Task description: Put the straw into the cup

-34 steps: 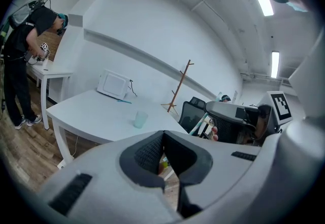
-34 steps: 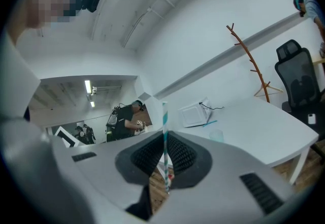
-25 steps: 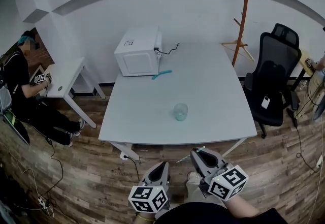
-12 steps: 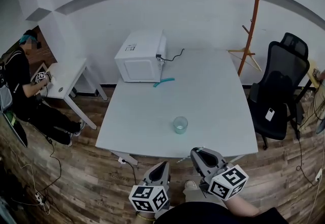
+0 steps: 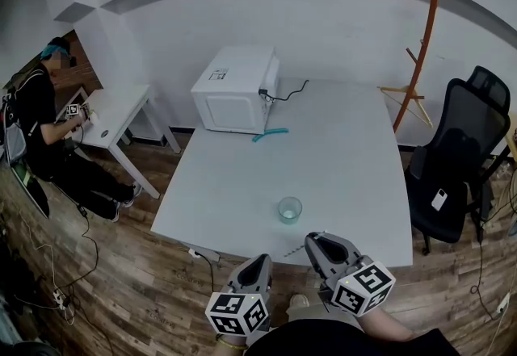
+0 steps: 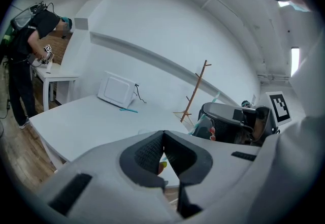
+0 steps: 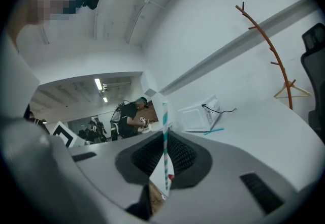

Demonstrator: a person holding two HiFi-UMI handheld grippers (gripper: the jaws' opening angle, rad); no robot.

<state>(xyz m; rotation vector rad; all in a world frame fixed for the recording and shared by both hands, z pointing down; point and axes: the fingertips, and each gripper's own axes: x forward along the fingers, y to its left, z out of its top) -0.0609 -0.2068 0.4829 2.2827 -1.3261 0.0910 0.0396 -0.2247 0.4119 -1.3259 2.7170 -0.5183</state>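
**Head view.** Compared with the earlier frames, the pale grey worktop (image 5: 347, 161) is seen closer. Its near edge now lies just ahead of both grippers. The small clear, teal-tinted cup (image 5: 289, 210) sits lower in the frame and near the right gripper (image 5: 311, 240). Its place on the worktop is unchanged: upright, close to the near edge. The approach is therefore judged almost complete, while the insertion has not yet begun. A thin white straw with teal stripes (image 5: 296, 250) is faintly seen projecting leftward from the right gripper, apart from the cup. The left gripper (image 5: 262, 260) is held beside it, short of the worktop edge.

**Left gripper view.** The dark ribbed fingers (image 6: 147, 154) are brought together at their tips, and nothing is held between them.

**Right gripper view.** The fingers (image 7: 147, 156) are closed on the straw (image 7: 164, 116). It is clamped between them and stands upright in the frame, with its upper end rising clear above the tips. It looks slender, straight and light, and it is judged easily bent if pressed against the cup's rim.
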